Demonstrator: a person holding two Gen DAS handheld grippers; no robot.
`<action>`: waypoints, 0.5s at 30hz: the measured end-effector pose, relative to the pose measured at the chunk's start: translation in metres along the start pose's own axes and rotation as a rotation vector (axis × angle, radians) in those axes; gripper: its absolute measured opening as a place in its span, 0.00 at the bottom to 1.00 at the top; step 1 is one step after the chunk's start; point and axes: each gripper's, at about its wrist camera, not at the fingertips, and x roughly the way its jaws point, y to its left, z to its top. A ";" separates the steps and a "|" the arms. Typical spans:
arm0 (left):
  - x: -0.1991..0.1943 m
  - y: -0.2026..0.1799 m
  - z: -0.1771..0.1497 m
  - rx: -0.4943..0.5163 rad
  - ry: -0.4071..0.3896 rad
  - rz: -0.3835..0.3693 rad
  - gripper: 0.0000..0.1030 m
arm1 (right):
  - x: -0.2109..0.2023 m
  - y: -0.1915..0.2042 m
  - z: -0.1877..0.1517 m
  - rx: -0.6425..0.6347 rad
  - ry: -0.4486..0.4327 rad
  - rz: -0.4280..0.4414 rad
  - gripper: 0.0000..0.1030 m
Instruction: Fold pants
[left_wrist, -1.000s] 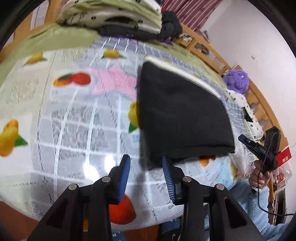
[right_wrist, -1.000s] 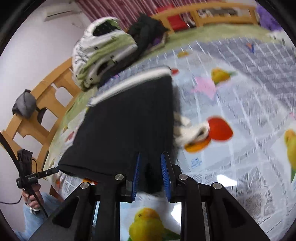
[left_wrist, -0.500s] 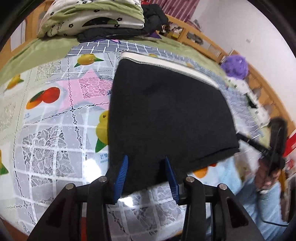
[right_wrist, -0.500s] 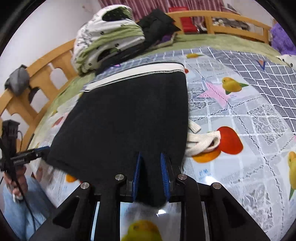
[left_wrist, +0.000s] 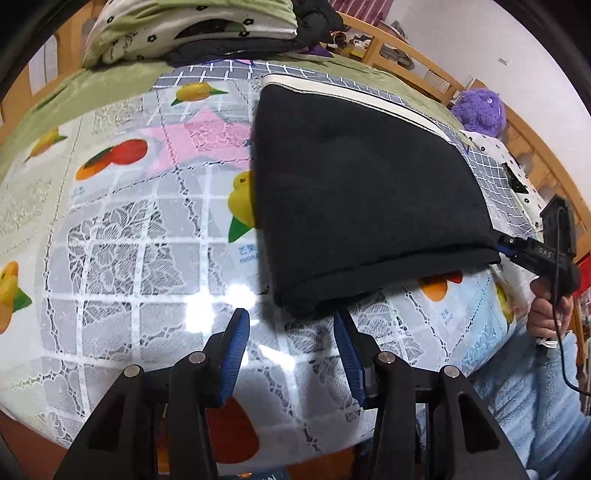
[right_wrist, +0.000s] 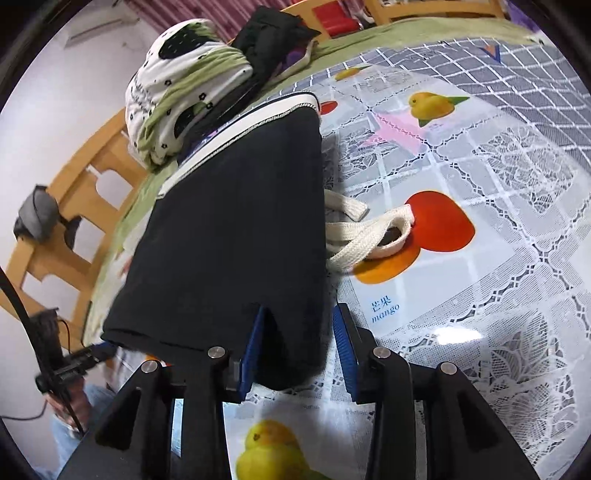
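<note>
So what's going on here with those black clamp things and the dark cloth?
A person is folding black pants on a fruit-print tablecloth, using a handheld gripper in each hand. The left gripper is open, just off the near edge. The right gripper is open around the pants' corner.

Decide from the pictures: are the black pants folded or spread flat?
Folded. The black pants form one compact block with stacked layered edges at the near end, white waistband at the far end.

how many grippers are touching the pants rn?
1. The right gripper has its jaws around the near corner of the pants. The left gripper sits open, just short of the hem.
</note>
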 end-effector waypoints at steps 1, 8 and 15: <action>0.001 -0.001 0.001 0.001 -0.001 0.001 0.43 | 0.000 0.002 0.000 -0.006 -0.004 0.000 0.32; 0.003 -0.005 0.006 -0.002 -0.022 0.032 0.16 | -0.002 0.015 -0.002 -0.072 -0.025 -0.071 0.19; -0.008 0.004 0.004 -0.016 -0.033 0.010 0.15 | -0.007 0.010 -0.002 -0.064 -0.026 -0.062 0.20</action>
